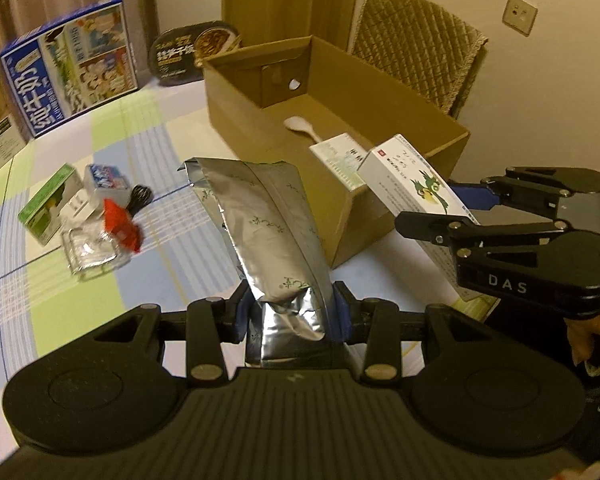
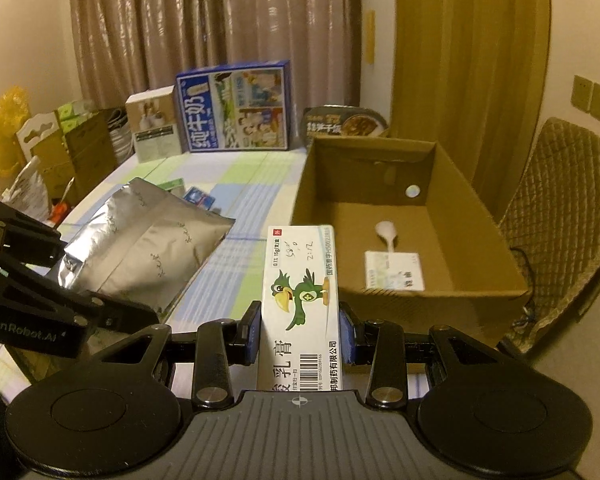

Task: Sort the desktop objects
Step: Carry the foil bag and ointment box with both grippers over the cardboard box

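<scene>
pouch (image 1: 260, 216) silver, green sprigs | carton (image 2: 300, 300) white, green bird | box (image 2: 472, 216) brown | spoon (image 2: 386, 230) white | tabletop (image 1: 140, 136) green-blue-white plaid | milk box (image 2: 236, 106) blue | wrapper (image 1: 120, 226) red | hand-held gripper fingers (image 2: 348, 334) blue-padded, black

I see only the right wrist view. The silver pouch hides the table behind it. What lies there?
Observer: A small pile: a green box, a red packet, a clear wrapper and a small black object.
Operator: And how does the left hand-held gripper hold the pouch?
Observer: The left hand-held gripper is shut on the lower end of the silver pouch, which stands upright above it.
</scene>
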The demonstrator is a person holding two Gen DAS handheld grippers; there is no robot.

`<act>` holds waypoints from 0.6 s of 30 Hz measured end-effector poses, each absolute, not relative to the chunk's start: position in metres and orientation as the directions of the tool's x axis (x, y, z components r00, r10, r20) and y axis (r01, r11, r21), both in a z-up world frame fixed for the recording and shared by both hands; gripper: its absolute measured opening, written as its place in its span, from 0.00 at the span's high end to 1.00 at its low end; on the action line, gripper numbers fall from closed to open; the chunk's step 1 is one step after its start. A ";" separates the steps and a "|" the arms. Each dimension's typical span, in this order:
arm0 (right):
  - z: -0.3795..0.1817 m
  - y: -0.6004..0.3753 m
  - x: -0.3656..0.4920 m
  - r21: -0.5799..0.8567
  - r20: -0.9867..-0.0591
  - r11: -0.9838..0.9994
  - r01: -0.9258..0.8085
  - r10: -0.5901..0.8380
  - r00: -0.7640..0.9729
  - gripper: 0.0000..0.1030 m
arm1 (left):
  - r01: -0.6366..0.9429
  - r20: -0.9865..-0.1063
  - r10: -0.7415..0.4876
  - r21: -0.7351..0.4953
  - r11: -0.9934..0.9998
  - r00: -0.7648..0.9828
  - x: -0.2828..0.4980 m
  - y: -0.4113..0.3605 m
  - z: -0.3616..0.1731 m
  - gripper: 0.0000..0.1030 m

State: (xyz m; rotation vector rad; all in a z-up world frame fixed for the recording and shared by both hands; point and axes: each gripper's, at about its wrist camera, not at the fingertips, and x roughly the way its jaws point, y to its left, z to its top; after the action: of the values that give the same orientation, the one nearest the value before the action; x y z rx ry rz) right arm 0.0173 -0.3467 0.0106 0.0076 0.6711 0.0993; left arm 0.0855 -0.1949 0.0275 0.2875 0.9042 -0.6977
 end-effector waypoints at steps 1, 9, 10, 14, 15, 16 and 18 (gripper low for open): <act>0.012 -0.350 0.019 0.038 -0.619 0.996 -0.085 0.090 0.780 0.66 | 0.667 -0.797 -0.435 -0.055 0.743 0.419 0.086 -0.198 0.029 0.65; 0.019 -0.375 0.032 0.017 -0.610 0.998 -0.060 0.058 0.790 0.66 | 0.697 -0.788 -0.450 -0.037 0.716 0.420 0.095 -0.224 0.039 0.65; 0.020 -0.379 0.034 0.015 -0.609 0.998 -0.057 0.054 0.791 0.66 | 0.701 -0.787 -0.451 -0.033 0.713 0.421 0.096 -0.228 0.041 0.65; 0.023 -0.391 0.042 0.014 -0.605 0.999 -0.044 0.044 0.795 0.66 | 0.707 -0.779 -0.460 -0.030 0.706 0.426 0.102 -0.239 0.047 0.65; 0.025 -0.395 0.044 0.018 -0.604 0.999 -0.038 0.041 0.796 0.66 | 0.710 -0.776 -0.464 -0.030 0.703 0.427 0.103 -0.242 0.049 0.65; 0.025 -0.400 0.046 0.021 -0.603 0.999 -0.032 0.038 0.797 0.66 | 0.712 -0.773 -0.468 -0.031 0.702 0.428 0.105 -0.245 0.051 0.65; 0.027 -0.407 0.051 0.027 -0.600 0.999 -0.022 0.034 0.799 0.66 | 0.715 -0.767 -0.479 -0.037 0.698 0.427 0.110 -0.252 0.056 0.65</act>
State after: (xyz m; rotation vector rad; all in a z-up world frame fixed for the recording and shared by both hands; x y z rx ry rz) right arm 0.0509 -0.4073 0.0273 0.0187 0.6437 0.0303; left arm 0.1097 -0.2519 0.0556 0.3155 0.8418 -0.7607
